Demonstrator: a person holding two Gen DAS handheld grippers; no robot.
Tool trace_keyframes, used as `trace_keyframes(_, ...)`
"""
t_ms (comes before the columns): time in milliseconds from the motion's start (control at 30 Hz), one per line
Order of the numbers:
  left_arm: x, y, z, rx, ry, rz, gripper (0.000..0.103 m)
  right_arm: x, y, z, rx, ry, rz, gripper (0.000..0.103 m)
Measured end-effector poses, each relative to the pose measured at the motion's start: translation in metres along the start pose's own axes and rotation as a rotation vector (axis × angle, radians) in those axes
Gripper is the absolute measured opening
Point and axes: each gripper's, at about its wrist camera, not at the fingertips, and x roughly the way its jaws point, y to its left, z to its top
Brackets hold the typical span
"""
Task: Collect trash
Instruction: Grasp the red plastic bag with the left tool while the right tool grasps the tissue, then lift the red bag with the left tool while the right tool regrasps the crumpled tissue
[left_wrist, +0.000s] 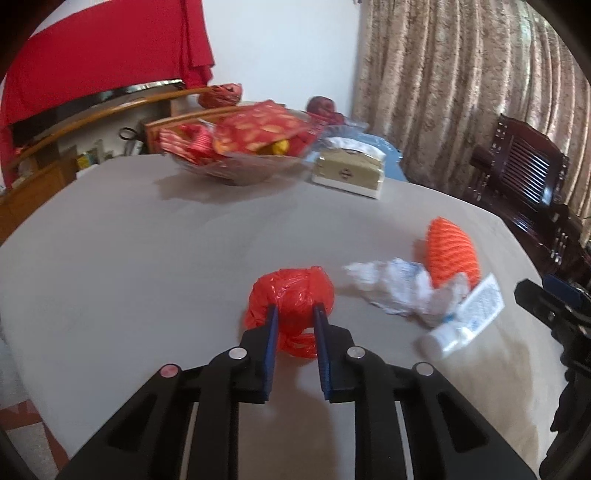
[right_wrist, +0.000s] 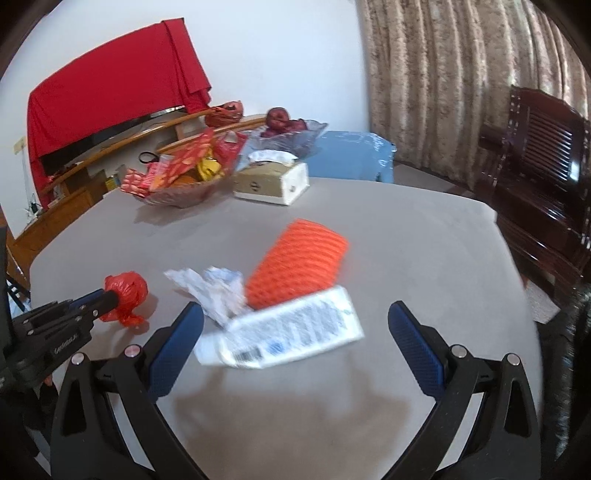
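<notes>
Now: left gripper (left_wrist: 295, 312) clenched on red bag (left_wrist: 291, 291) | right gripper (right_wrist: 295, 314) released around tube (right_wrist: 284, 338) | risk: thin bag slipping out; tube sliding away on table (right_wrist: 406, 236) if pinched off-centre.

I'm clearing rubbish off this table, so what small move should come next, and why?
Probably lift the left tool a little to test its hold: its pads pinch the crumpled red plastic bag, which still rests on the grey table. The right tool stands open over the white tube.
</notes>
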Motion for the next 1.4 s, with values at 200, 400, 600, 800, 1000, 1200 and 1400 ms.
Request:
trace_keyframes(200, 0.001, 0.022, 0.001, -0.009, -0.006, 0.047, 0.018, 0.032, 0.028, 0.007, -0.024, 0.017, -0.006, 0.090)
trace_keyframes(400, 0.001, 0.039, 0.001, -0.039, -0.007, 0.065, 0.017, 0.057, 0.045, 0.008, -0.028, 0.056, -0.006, 0.081)
trace_keyframes(600, 0.000, 0.046, 0.001, -0.054, -0.011, 0.067, 0.017, 0.080, 0.060, 0.003, -0.080, 0.148, 0.015, 0.058)
trace_keyframes(800, -0.004, 0.045, 0.002, -0.055, -0.020, 0.064, 0.015, 0.085, 0.061, 0.003, -0.095, 0.191, 0.056, 0.012)
trace_keyframes(1000, -0.018, 0.035, 0.010, -0.043, -0.044, 0.048, 0.006, 0.057, 0.056, 0.020, -0.059, 0.114, 0.100, 0.012)
trace_keyframes(1200, -0.026, 0.015, 0.016, -0.009, -0.068, 0.016, 0.004, 0.021, 0.045, 0.036, -0.048, 0.040, 0.121, 0.012)
trace_keyframes(1400, -0.024, 0.005, 0.009, -0.009, -0.041, -0.011, 0.003, 0.000, 0.026, 0.018, -0.060, 0.056, 0.096, 0.012)
